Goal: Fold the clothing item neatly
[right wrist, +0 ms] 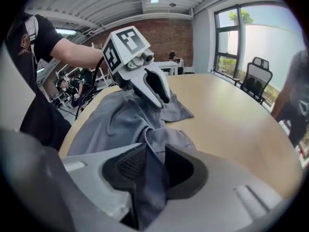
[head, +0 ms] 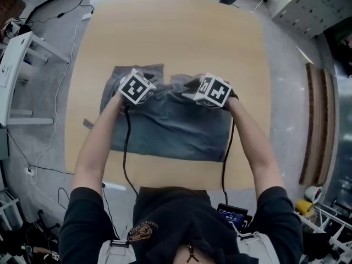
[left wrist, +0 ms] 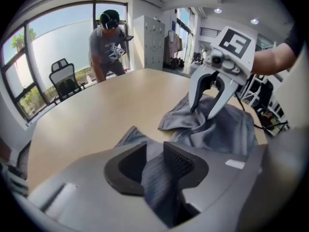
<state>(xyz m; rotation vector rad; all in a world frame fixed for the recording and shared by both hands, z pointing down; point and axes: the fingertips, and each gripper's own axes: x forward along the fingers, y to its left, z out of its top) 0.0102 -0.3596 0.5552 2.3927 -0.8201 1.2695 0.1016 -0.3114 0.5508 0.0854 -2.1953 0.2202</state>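
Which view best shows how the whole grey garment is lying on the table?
The head view: it looks down on the grey garment with nearly its full outline on the table. The left gripper view and the right gripper view each show only a rumpled part and a fold lying between the open jaws.

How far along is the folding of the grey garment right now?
Done: the grey garment lies on the table, its near part flat. In hand: the left gripper and right gripper each have bunched cloth between parted jaws, toward its far side. Left: flattening that bunch and finishing the fold.
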